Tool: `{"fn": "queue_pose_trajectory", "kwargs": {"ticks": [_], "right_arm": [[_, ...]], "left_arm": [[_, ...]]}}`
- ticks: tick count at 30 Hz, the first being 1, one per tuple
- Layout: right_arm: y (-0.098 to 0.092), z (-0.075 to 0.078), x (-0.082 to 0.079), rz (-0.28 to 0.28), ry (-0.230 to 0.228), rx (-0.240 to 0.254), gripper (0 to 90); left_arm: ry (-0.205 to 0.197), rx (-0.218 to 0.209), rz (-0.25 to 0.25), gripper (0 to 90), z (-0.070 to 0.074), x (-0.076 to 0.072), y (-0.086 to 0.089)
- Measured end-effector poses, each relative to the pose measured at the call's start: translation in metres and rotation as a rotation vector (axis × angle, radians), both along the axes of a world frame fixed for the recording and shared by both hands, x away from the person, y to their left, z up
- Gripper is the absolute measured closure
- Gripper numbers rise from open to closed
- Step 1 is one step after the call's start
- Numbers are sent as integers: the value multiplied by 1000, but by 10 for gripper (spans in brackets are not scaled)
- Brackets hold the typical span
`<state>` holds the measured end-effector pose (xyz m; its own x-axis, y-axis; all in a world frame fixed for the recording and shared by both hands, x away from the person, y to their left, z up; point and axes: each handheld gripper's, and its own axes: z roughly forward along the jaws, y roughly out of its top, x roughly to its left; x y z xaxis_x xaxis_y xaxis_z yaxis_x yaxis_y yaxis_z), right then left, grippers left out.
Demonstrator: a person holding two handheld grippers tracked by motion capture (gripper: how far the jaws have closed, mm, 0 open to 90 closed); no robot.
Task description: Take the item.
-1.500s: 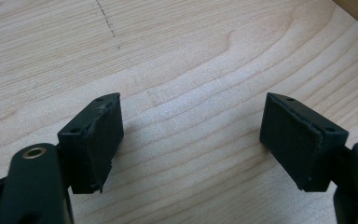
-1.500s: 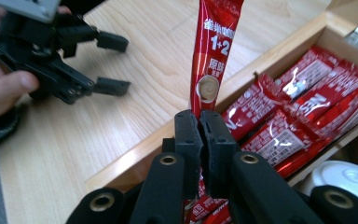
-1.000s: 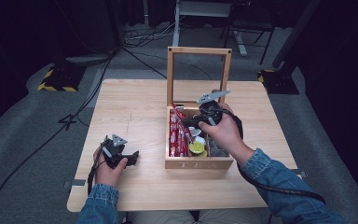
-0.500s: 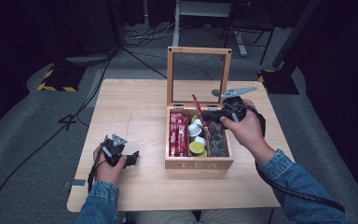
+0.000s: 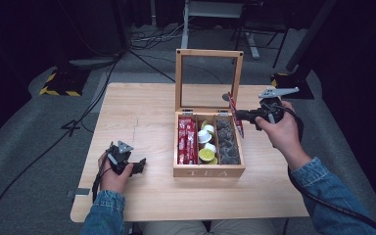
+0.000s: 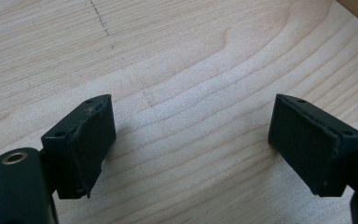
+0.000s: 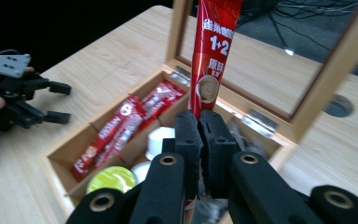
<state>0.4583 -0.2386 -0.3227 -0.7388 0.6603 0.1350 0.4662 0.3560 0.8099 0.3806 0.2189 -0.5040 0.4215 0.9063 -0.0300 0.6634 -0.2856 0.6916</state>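
Right now the right gripper (image 5: 240,116) is clamped on the red coffee stick (image 7: 210,56), long axis near-upright, just right of the tea box (image 5: 208,171), while the left gripper (image 5: 138,166) idles open and empty, well left on the table (image 5: 142,112).

L hand (image 5: 111,171): near the table's front-left corner, low over the surface | L gripper (image 5: 138,166): jaws wide apart, nothing between, pointing toward the right edge | R hand (image 5: 280,131): raised near the right edge, forearm in from the front-right corner | R gripper (image 5: 238,116): jaws pressed together on a red sachet (image 7: 210,56), pointing left
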Motion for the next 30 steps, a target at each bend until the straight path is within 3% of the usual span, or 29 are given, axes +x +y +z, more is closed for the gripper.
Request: {"fn": "queue_pose_trajectory", "kwargs": {"ticks": [6, 12, 20, 26, 30], "right_arm": [[-26, -4, 6, -58, -9, -23, 865], [-49, -14, 16, -108, 11, -32, 865], [-77, -38, 31, -186, 38, -70, 865], [-93, -55, 40, -201, 30, -105, 864], [-102, -68, 44, -225, 50, -121, 864]], "left_arm": [[-2, 0, 0, 148, 0, 0, 0], [-4, 3, -4, 145, 0, 1, 0], [-4, 3, -3, 145, 0, 1, 0], [-3, 1, -3, 145, 0, 1, 0], [-2, 1, -3, 145, 0, 1, 0]]}}
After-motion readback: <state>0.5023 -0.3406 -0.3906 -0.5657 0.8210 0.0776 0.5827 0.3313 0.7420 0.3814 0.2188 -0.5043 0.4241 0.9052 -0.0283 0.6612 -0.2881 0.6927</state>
